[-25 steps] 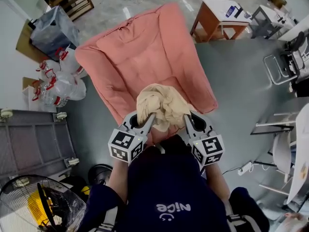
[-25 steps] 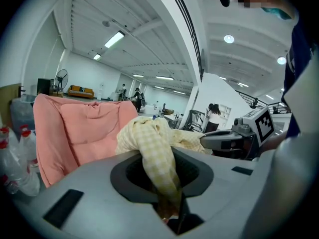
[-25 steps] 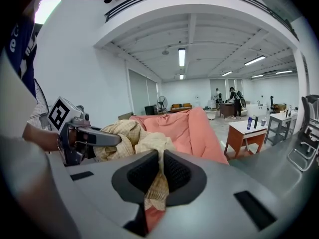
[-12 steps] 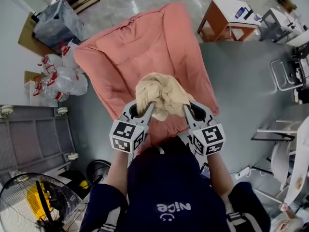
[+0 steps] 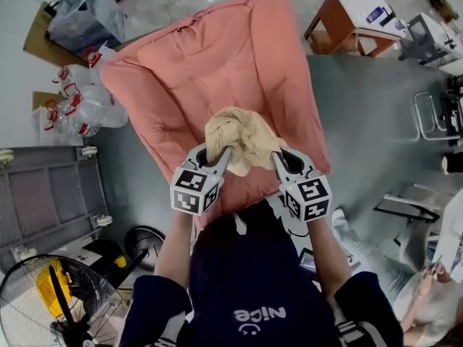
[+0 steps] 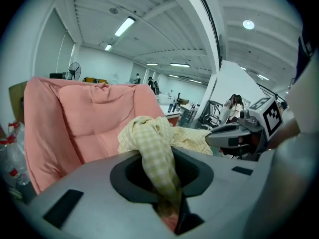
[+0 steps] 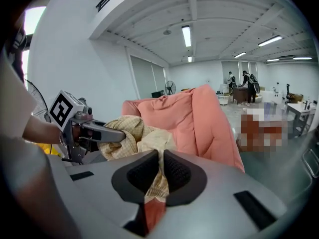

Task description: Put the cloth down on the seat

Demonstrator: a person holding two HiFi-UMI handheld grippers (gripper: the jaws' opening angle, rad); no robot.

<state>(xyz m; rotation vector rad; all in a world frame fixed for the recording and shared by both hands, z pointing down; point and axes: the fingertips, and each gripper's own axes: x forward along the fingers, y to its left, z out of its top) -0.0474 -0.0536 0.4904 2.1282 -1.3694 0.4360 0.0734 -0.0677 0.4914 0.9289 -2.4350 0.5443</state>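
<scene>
Cloth point(image 5: 239, 144): pale yellow checked, bunched in a loose wad, held up between both grippers over the front part of the pink seat point(image 5: 210, 71). Cannot tell from any view whether its underside touches the cushion; the wad's lower edge is hidden behind the grippers in the head view.

Left gripper point(image 5: 223, 155): jaws pinch a thick twisted fold of the cloth, so they stand slightly apart around it. The fold runs down into the gap and its end is lost in shadow.

Right gripper point(image 5: 276, 157): jaws pressed almost together on a thin fold of the cloth. The fold's tail below the jaws is hard to make out against the pink behind it.

Each gripper view shows the other gripper's jaws biting the far side of the wad.

Front edge of the seat is covered by the person's dark-shirted torso point(image 5: 253, 280) and forearms.

Fan point(image 5: 43, 302) is cut off at the bottom left corner. Small wooden table point(image 5: 354, 20) is partly out of frame at the top right. Clear plastic bottles point(image 5: 79, 107) lie piled left of the seat, labels too small to read.
</scene>
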